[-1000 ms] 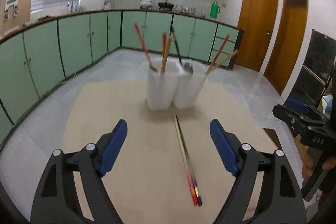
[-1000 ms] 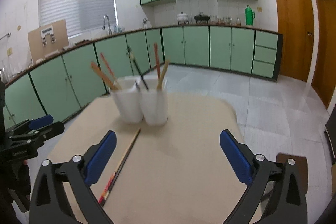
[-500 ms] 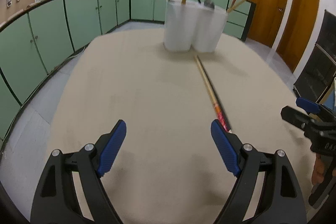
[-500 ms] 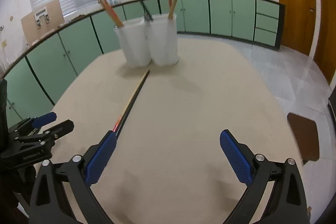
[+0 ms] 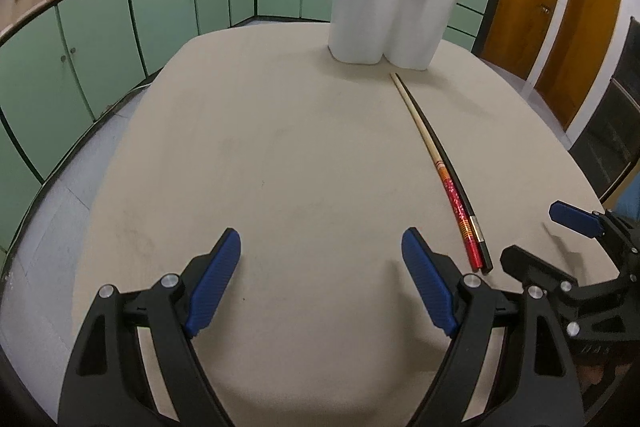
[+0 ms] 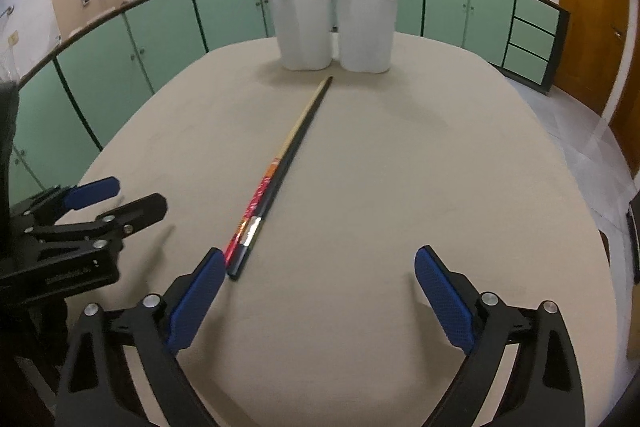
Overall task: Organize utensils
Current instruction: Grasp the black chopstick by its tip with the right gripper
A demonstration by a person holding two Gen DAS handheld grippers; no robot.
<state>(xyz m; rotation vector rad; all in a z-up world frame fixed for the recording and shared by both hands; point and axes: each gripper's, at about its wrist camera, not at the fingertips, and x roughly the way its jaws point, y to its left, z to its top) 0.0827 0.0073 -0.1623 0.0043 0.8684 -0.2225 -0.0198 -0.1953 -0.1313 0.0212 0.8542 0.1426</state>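
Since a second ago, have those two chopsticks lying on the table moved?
No. The chopsticks still point at the white holder, their tips just short of its base; only the cameras dropped lower.

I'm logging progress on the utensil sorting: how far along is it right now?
Partly done. Several chopsticks and a spoon already stand in the white holder. Nothing is in hand: the left gripper and right gripper are both open and empty, low over the table. Left to do: the red-handled chopstick and the black chopstick lie side by side, untouched.
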